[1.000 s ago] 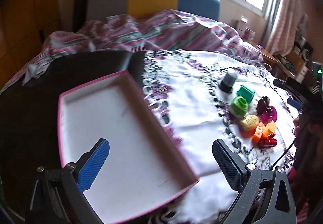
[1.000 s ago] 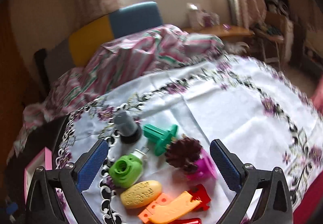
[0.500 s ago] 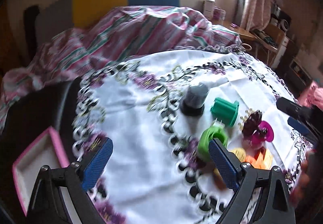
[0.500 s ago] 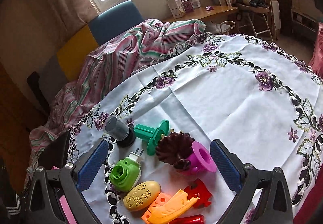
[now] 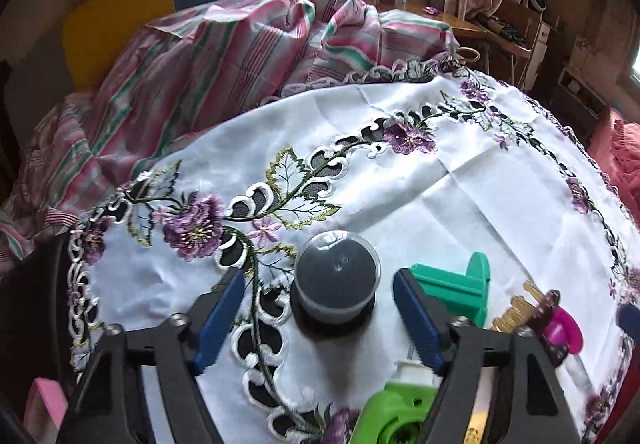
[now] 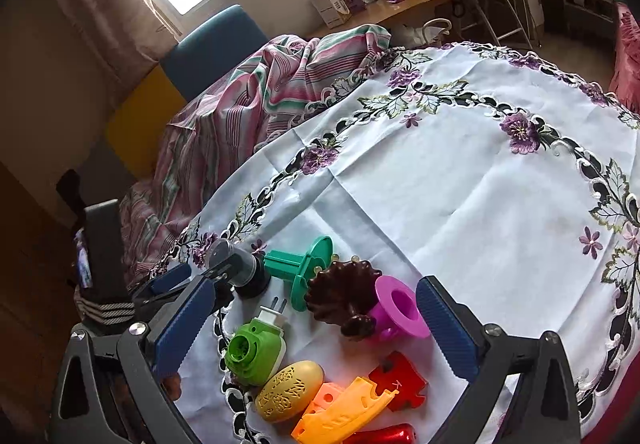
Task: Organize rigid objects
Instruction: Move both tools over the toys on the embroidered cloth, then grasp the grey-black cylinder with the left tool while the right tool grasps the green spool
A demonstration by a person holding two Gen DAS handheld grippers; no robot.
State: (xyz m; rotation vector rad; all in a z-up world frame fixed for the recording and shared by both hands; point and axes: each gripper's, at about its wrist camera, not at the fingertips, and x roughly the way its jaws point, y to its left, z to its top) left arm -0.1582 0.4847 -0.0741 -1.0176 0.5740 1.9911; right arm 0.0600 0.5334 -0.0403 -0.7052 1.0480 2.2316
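**Left gripper closes in around the grey capped jar**

Left wrist view: the left gripper (image 5: 318,310) now straddles the grey capped jar (image 5: 336,284), which stands upright on the embroidered white cloth covering the surface (image 5: 460,184). Its jaws have just been closing, and the jar sits between them, yet a gap shows on each side, so the pads are not pressing on it. A second ago this camera looked down on the pink-rimmed white tray, with the jaws at their widest; now only the tray's pink corner (image 5: 44,404) shows at the lower left, and the jar fills the middle. The green spool (image 5: 456,290) lies just beside the jar, and the green plug-in device (image 5: 396,416) sits under the right jaw. I judge that the first pick for sorting is about to be made.

Right wrist view: the right gripper (image 6: 316,328) hangs wide open above the cluster, holding nothing. The dark brown shell-shaped piece (image 6: 340,296) and the magenta spool (image 6: 396,308) lie between its jaws; the yellow oval piece (image 6: 290,390), orange piece (image 6: 344,410) and red piece (image 6: 398,378) lie nearer the camera. Compared with a second earlier, the left gripper (image 6: 188,280) has entered at the left edge, flanking the jar (image 6: 234,264).
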